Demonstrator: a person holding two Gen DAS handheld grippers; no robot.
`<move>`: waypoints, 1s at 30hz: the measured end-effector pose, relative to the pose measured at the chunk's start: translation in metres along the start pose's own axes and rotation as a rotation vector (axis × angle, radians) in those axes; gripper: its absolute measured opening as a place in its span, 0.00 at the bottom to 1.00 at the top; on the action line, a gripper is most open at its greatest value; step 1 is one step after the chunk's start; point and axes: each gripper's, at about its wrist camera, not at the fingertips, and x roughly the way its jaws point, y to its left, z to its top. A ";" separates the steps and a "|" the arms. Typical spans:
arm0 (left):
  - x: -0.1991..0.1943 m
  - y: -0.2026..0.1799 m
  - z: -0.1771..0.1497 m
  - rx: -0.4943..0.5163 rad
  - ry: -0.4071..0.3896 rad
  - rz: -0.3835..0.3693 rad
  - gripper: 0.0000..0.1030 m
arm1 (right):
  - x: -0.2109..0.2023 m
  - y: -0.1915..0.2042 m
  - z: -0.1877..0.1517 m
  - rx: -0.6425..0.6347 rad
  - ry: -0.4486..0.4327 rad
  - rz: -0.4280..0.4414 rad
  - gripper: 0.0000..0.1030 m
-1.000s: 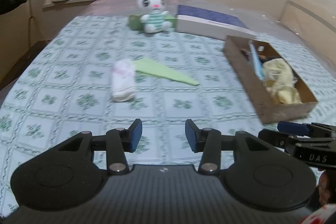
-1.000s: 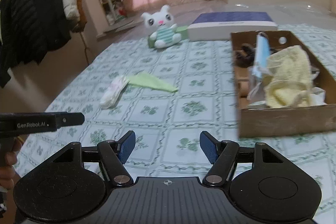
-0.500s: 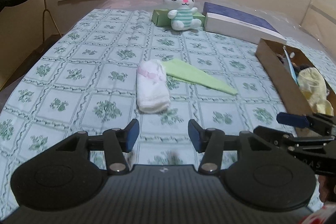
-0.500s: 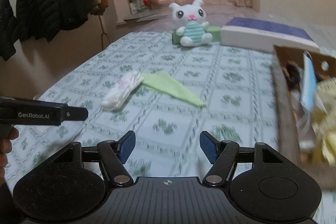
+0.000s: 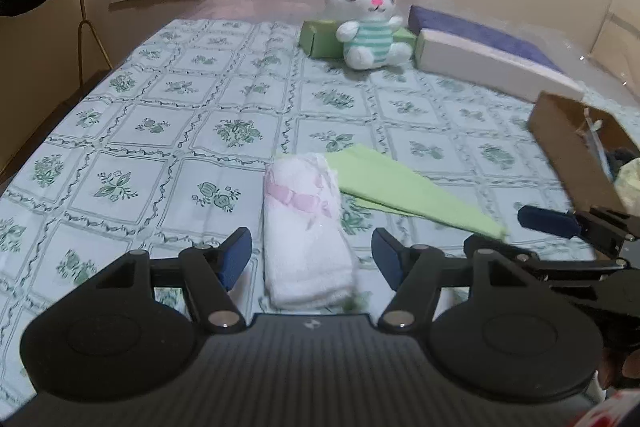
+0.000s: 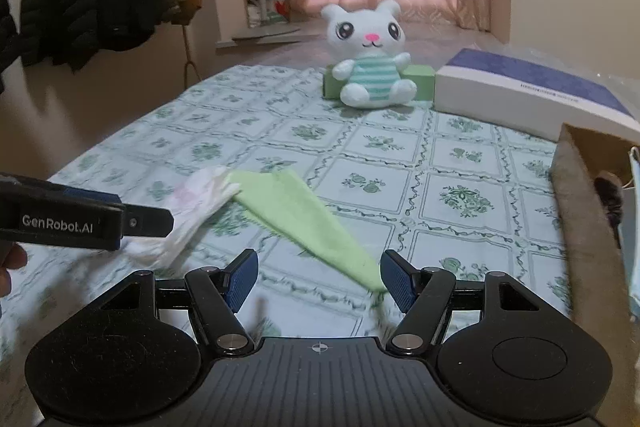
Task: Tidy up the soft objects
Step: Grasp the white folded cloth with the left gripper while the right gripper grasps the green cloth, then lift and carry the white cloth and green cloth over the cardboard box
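The brown cardboard box (image 5: pixel 568 155) at the right already holds soft items. Left on the bed: a folded light-green cloth (image 6: pixel 304 219) and a rolled white towel (image 5: pixel 306 239). The left claw (image 5: pixel 312 259) is opening around the towel, not touching; the right claw (image 6: pixel 318 279) is spread at the cloth's tip. Its neighbour reads "GenRobot.AI".

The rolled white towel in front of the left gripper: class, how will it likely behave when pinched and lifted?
The rolled white towel looks like soft terry, so it would probably compress between the pads. Nothing visibly binds the roll, so the ends may sag or unroll. It is likely light and, lying flattened on the tablecloth, unlikely to roll away.
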 end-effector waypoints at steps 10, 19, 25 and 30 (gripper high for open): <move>0.046 0.004 0.005 0.003 0.057 0.025 0.62 | 0.058 -0.011 0.006 -0.012 0.033 0.005 0.66; 0.044 0.002 0.001 0.028 0.040 0.028 0.45 | 0.062 -0.005 0.000 -0.091 0.017 0.024 0.04; 0.025 0.003 -0.008 0.006 0.049 0.002 0.39 | 0.041 0.000 -0.011 -0.104 0.029 0.027 0.03; -0.005 -0.003 -0.027 0.009 0.048 -0.019 0.39 | -0.008 -0.004 -0.026 -0.029 0.027 0.018 0.03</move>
